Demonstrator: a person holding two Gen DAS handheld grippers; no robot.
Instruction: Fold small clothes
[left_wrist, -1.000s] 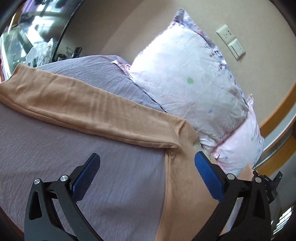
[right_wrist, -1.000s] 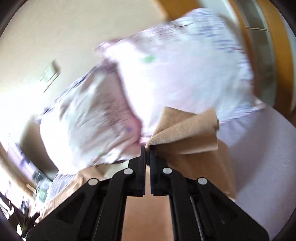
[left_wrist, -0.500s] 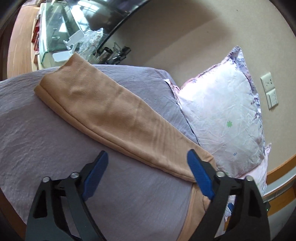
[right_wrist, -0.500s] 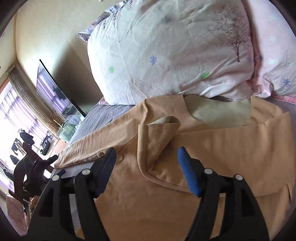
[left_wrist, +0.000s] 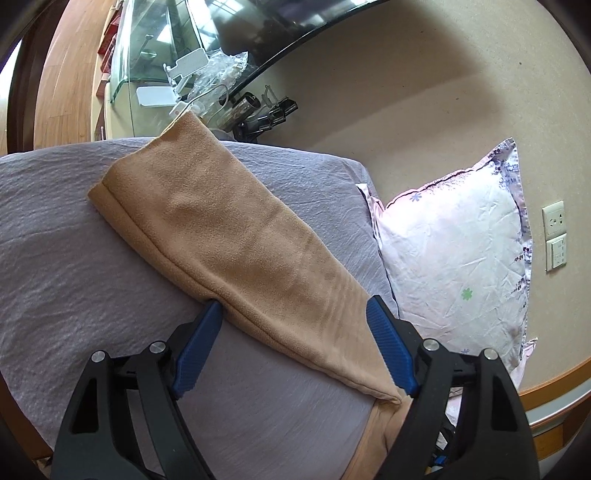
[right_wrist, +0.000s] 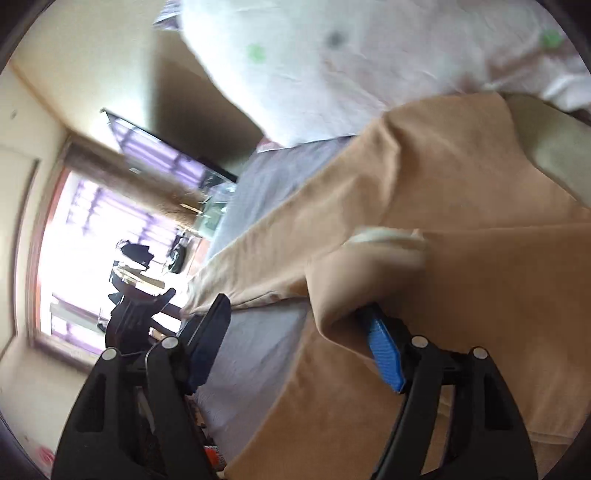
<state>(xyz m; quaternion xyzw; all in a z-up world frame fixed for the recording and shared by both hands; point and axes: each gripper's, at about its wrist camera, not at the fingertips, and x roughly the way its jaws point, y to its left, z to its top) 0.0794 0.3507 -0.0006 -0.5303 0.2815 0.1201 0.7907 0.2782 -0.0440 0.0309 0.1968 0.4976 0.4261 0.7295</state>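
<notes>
A tan long-sleeved top lies on the grey-lilac bed sheet (left_wrist: 74, 266). In the left wrist view its left sleeve (left_wrist: 229, 236) stretches out flat toward the bed's far corner. My left gripper (left_wrist: 295, 310) is open, its blue pads straddling the sleeve near the shoulder, low over the cloth. In the right wrist view the top's body (right_wrist: 480, 280) fills the right side, with a folded-over flap (right_wrist: 384, 254) on it. My right gripper (right_wrist: 295, 310) is open; its right pad sits at the flap's edge, its left pad over bare sheet.
A white floral pillow (left_wrist: 454, 266) leans on the wall at the bed's head, also in the right wrist view (right_wrist: 351, 55). A glass TV stand (left_wrist: 155, 70) with clutter stands beyond the bed's far corner. Wall sockets (left_wrist: 554, 236) are at the right. A bright window (right_wrist: 92, 240) is at the left.
My right gripper opened and let go of the tan cloth, which now lies as a folded flap on the top. My left gripper swung and came down over the outstretched sleeve.
</notes>
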